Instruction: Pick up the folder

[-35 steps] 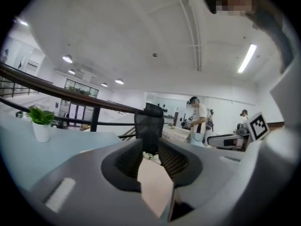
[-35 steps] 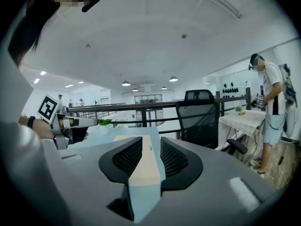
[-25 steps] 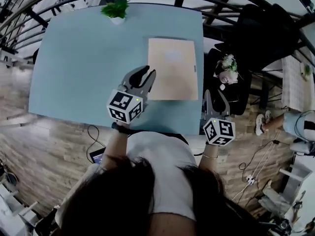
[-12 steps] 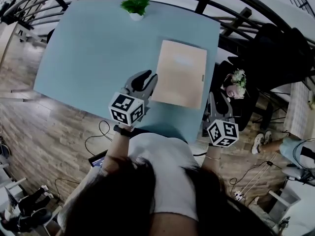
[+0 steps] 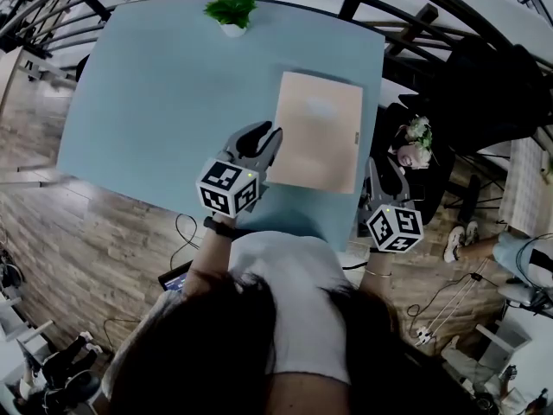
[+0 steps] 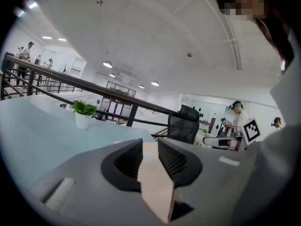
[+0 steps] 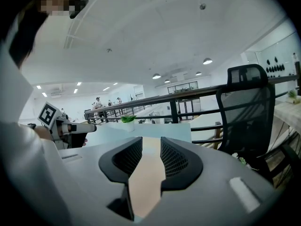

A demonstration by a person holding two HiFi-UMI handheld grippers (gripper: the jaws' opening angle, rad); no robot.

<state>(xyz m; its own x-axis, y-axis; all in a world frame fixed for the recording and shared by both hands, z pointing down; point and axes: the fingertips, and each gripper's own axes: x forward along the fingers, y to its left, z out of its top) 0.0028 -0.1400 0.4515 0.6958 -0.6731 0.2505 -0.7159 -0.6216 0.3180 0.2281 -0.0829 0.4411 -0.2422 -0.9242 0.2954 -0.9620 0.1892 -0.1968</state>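
folder [image 5: 315, 132]: flat on blue table [image 5: 155, 102], near-right corner, unlifted | left gripper [image 5: 263, 137]: jaws narrowly apart at its left edge, clamping nothing | right gripper [image 5: 376, 171]: narrow gap, empty, just beside near-right corner | step: approach | next: likely slip a jaw under an edge, close

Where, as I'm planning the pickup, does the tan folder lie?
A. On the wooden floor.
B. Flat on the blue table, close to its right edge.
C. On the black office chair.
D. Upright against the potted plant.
B: in the head view the folder lies flat on the table near its right edge, well apart from the potted plant at the far edge.
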